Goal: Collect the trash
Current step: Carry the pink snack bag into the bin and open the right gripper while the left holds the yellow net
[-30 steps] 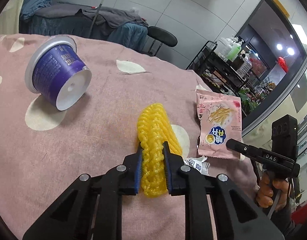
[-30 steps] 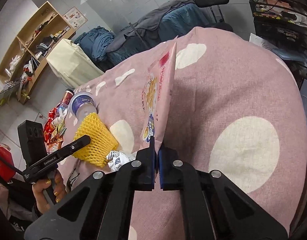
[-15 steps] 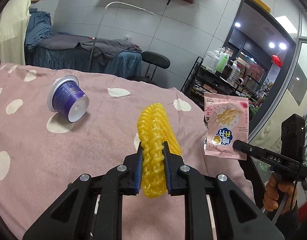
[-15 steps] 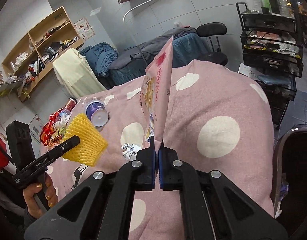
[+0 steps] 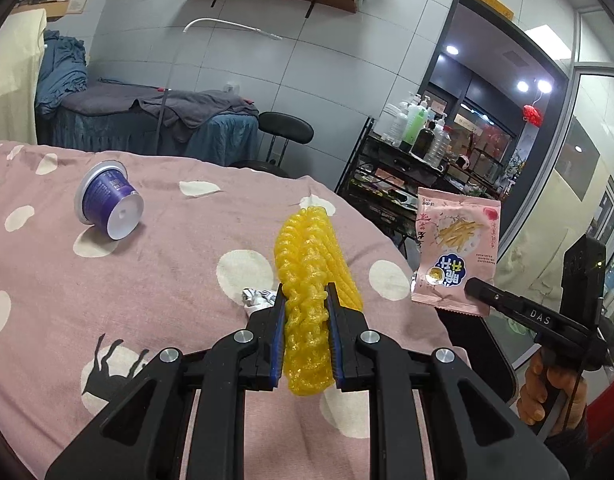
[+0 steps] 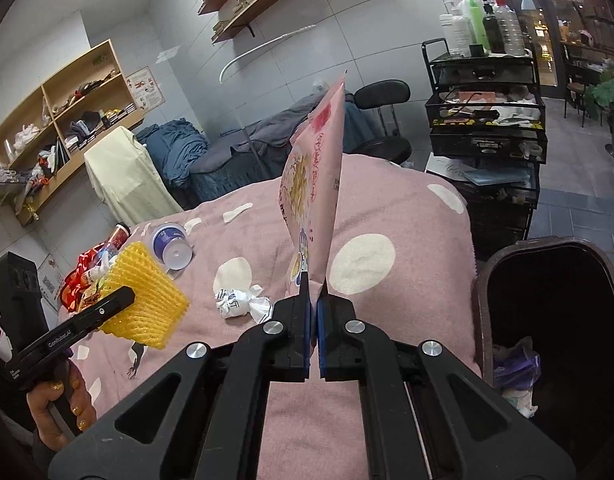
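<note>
With both tools loaded, roughly halfway: left tool (image 5: 305, 334) clamped on yellow foam fruit net (image 5: 311, 276), right tool (image 6: 315, 320) pinching pink snack bag (image 6: 313, 184). Nothing dropped yet in trash bin (image 6: 481, 300), lower right. Still lying on pink blanket (image 5: 167, 280): purple cup (image 5: 109, 210), crumpled wrapper (image 6: 239, 302).

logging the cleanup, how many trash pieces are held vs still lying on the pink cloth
held: 2, yellow foam net in left gripper, pink snack packet in right gripper
lying: 2, purple cup, crumpled white wrapper
total: 4
</note>
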A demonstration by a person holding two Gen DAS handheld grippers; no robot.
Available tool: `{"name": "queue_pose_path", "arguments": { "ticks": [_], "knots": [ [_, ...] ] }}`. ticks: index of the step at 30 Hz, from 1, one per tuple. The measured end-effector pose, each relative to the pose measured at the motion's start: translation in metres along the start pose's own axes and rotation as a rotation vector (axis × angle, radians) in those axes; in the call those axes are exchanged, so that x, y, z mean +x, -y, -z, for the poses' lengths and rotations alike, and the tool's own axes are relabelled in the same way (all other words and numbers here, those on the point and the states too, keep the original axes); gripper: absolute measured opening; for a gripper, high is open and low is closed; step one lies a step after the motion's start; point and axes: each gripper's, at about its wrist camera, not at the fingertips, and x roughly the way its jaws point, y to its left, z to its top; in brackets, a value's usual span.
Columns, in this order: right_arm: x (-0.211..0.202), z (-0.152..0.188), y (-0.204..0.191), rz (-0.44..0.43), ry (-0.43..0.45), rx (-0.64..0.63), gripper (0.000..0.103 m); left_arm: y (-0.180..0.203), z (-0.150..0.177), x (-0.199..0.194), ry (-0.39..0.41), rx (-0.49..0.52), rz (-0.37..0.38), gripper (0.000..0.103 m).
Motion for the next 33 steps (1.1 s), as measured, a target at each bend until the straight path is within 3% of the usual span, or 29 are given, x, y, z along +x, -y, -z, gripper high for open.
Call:
{"name": "queue_pose_path", "arguments": {
  "ticks": [18, 21, 26, 33],
  "knots": [
    [-0.067, 0.029, 0.07, 0.213, 0.103, 0.122, 0.004, 0.068, 0.019, 0.022, -0.044, 0.079, 0.145, 0.018],
    [-0.073, 0.034, 0.084, 0.284, 0.107, 0.132, 0.004, 0.078, 0.022, 0.027, -0.055, 0.096, 0.164, 0.018],
    [-0.075, 0.046, 0.109, 0.392, 0.086, 0.16, 0.004, 0.092, 0.026, 0.036, -0.075, 0.121, 0.192, 0.018],
    [-0.056, 0.066, 0.147, 0.498, -0.025, 0.208, 0.004, 0.111, 0.034, 0.046, -0.102, 0.153, 0.218, 0.018]
  ]
}}
